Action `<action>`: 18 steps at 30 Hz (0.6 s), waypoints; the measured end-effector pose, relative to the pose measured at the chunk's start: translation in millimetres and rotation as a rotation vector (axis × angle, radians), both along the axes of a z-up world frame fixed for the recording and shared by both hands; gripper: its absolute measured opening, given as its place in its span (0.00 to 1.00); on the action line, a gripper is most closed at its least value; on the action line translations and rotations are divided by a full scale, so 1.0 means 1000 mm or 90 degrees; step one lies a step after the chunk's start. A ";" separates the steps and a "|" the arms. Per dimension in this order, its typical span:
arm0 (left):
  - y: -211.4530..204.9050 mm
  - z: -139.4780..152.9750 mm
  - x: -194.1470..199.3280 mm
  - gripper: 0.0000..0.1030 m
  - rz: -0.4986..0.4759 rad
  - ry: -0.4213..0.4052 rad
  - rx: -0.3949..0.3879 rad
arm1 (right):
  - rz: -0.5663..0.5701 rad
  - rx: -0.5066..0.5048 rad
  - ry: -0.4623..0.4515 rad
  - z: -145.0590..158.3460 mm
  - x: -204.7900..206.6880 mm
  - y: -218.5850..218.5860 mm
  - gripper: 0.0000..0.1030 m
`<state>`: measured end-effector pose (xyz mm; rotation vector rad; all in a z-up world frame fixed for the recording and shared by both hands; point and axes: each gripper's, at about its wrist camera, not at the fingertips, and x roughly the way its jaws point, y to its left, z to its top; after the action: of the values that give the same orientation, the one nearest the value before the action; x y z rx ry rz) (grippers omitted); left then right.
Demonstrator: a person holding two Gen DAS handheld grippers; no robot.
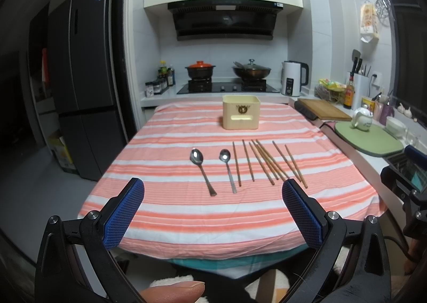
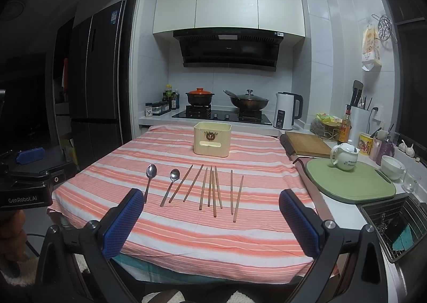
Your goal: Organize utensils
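Presently logged, largest item first. Table, under a pink-and-white striped cloth: it lies directly ahead of both my grippers and fills the middle of each wrist view.

Cream container, square, open-topped: upright near the far edge of the table, straight ahead of the left gripper and slightly left of centre for the right one, well apart from the cutlery.

Left gripper: held level over the near table edge, pointing forward, its blue-padded fingers spread wide with nothing between them. A thumb shows at the bottom of its view.

Right gripper: same level forward pose over the near edge, fingers wide apart and holding nothing. I see the left unit's body at the left edge of this view.

Chopsticks, wooden, eight by my count: laid flat, pointing away, ahead and right of the left gripper; three or four in the middle lie touching or crossing.

Larger spoon and smaller spoon, metal: just left of the chopsticks, bowls away from me, handles toward the grippers.
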<state>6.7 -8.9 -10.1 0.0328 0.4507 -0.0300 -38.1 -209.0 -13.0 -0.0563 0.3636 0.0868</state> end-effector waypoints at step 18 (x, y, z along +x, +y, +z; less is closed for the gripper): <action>-0.001 -0.001 0.004 1.00 -0.004 0.008 0.002 | 0.002 0.001 0.004 -0.005 0.000 -0.001 1.00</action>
<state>11.0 -9.8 -11.3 0.0367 0.4632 -0.0353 -38.4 -210.4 -17.6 -0.0549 0.3698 0.0904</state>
